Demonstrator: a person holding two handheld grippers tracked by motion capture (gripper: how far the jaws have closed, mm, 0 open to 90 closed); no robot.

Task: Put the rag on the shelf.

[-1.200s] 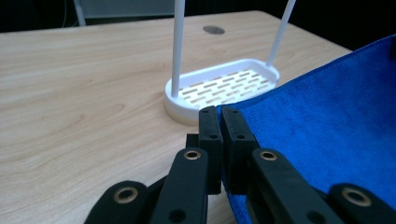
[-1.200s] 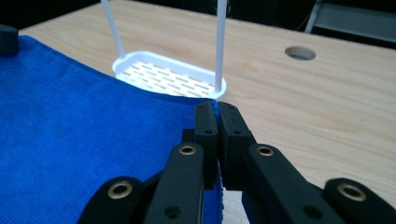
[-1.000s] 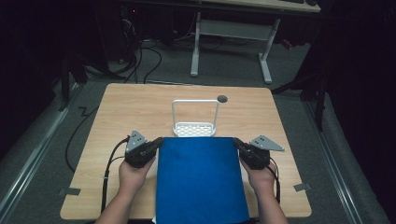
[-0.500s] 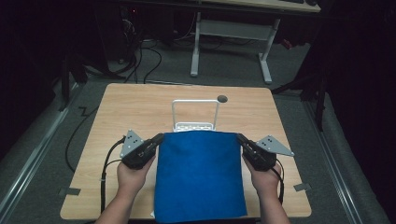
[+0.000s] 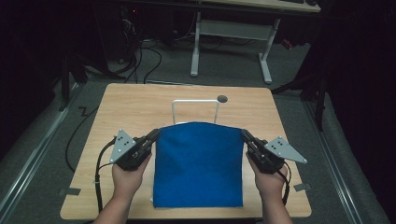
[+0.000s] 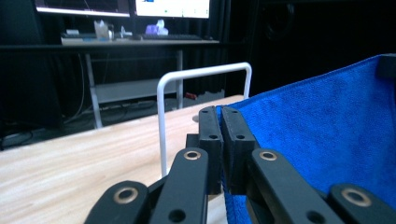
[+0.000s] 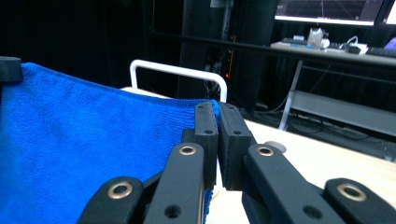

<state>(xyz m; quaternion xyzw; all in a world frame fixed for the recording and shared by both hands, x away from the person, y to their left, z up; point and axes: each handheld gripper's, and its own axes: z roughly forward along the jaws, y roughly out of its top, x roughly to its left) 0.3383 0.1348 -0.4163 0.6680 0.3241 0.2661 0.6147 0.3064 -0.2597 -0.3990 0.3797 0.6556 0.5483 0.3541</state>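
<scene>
So the person has a blue cloth (image 5: 198, 163) stretched between the two tongs, one top corner in each. The left tongs (image 5: 154, 135) are clamped tight on the cloth's left corner, jaws pressed together with the fabric edge pinched between them; in the left gripper view (image 6: 221, 122) the blue spreads off to the right. The right tongs (image 5: 243, 135) do the same on the other corner, closed hard on the cloth, and the right gripper view (image 7: 217, 116) has the blue running off to the left. The top edge bows up a little between both tongs, and the rest drapes down toward the person onto the wooden table (image 5: 140, 107). Just beyond the tongs, behind the cloth's top edge, stands a white wire rack (image 5: 195, 103), with a small round grey hole (image 5: 222, 98) in the table near it, past the right tongs.
</scene>
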